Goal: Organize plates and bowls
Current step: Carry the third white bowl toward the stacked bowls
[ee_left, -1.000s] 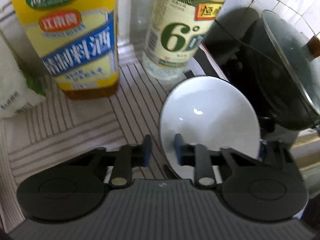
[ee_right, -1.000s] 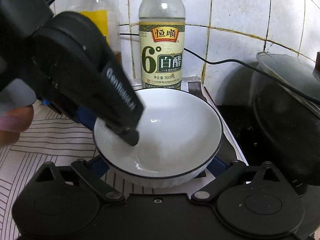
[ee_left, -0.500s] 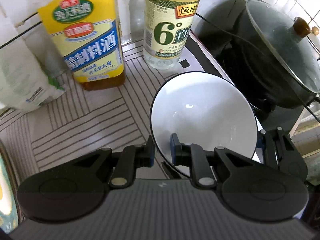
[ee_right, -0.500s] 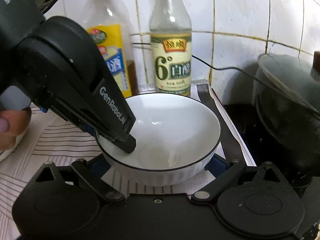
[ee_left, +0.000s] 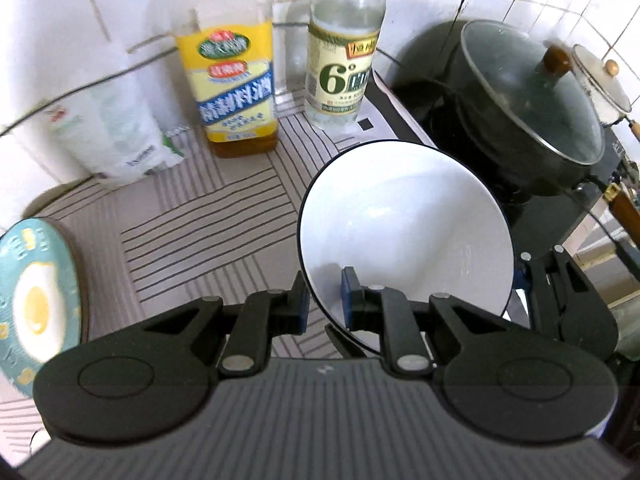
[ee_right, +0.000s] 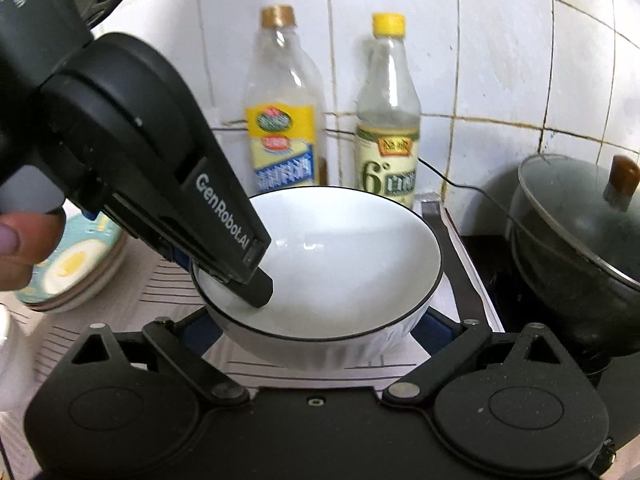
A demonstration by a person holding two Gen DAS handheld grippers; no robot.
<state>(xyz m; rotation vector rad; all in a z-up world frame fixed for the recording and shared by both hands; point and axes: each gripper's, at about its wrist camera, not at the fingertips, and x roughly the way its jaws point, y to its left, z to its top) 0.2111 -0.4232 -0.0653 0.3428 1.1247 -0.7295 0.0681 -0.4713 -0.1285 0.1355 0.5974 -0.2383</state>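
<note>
A white bowl [ee_left: 404,232] with a thin dark rim is the landmark, held above a grey striped mat [ee_left: 200,232] on a kitchen counter. Far to its left sits a stack of teal plates [ee_left: 36,292] printed with a fried egg. Behind the bowl, against white tiles, stand a yellow-labelled bottle [ee_left: 232,80] and then a clear vinegar bottle [ee_left: 344,60]. The left gripper [ee_left: 324,300] is clamped on the bowl's near-left rim, one finger outside, one inside the glossy ceramic. The right gripper [ee_right: 316,320] straddles the bowl from the front with its fingers spread wide at either side of the ribbed wall; whether they touch is unclear. To the bowl's right rests a dark pot [ee_left: 528,112] with a glass lid. The plates lie leftward of the fingers, so the left hand seems better placed to carry the bowl over.
</note>
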